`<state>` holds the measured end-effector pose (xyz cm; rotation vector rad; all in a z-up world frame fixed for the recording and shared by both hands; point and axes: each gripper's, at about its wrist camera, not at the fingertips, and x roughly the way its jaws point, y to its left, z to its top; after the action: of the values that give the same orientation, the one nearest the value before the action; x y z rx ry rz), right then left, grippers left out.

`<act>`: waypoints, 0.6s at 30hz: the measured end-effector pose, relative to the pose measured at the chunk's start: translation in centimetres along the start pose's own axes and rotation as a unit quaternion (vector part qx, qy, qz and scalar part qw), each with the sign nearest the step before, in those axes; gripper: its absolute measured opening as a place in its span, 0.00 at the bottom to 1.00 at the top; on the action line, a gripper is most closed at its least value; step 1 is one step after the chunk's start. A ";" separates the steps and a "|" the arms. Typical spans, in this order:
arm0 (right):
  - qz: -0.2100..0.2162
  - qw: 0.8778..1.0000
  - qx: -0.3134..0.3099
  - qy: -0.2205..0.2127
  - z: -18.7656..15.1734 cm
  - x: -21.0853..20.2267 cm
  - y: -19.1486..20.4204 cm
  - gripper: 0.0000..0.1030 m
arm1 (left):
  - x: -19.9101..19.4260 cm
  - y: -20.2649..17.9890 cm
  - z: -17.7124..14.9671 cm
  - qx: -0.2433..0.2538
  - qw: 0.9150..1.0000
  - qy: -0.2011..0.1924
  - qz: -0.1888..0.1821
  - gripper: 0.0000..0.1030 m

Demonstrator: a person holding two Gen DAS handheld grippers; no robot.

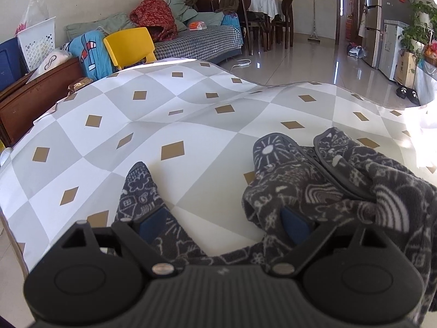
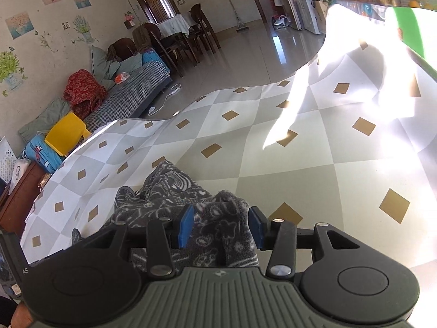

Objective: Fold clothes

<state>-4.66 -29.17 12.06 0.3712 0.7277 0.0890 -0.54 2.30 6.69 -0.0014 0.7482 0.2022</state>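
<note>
A dark grey fleece garment (image 1: 314, 180) with white doodle print lies crumpled at the near edge of the table. My left gripper (image 1: 224, 225) is open wide. Cloth is draped over both of its blue pads (image 1: 151, 225), and bare tablecloth shows between them. One strip of the garment (image 1: 139, 188) runs forward past the left finger; the bulk is heaped to the right. In the right wrist view the same garment (image 2: 169, 186) is bunched up between the blue pads (image 2: 185, 227). My right gripper (image 2: 221, 228) is closed in on that thick fold.
The table carries a grey-and-white diamond tablecloth (image 1: 191, 114) with ripples and a wavy far edge. Strong sunlight washes out its right side (image 2: 368, 95). A yellow chair (image 1: 128, 46), a wooden cabinet (image 1: 35, 95) and a sofa stand beyond the far left edge.
</note>
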 end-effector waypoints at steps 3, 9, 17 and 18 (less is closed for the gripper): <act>-0.002 1.000 -0.005 0.006 -0.4 -0.4 0.0 0.42 | -0.6 0.7 0.2 -0.018 1.000 -0.004 0.002 0.88; 0.029 0.999 -0.024 0.032 -1.3 -1.1 0.3 0.43 | -2.2 1.8 0.3 -0.053 0.997 -0.008 -0.051 0.88; 0.030 0.989 -0.095 0.113 -5.0 1.9 2.1 0.44 | -2.9 0.1 -1.3 -0.028 0.994 0.006 -0.106 0.88; 0.024 0.988 -0.096 0.118 -5.4 2.3 2.1 0.44 | -3.0 -0.2 -1.5 -0.024 0.994 0.007 -0.111 0.88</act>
<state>-6.39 -25.10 7.71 0.1946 0.9349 0.2508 -3.71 1.46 7.58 -0.1310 0.7513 0.0086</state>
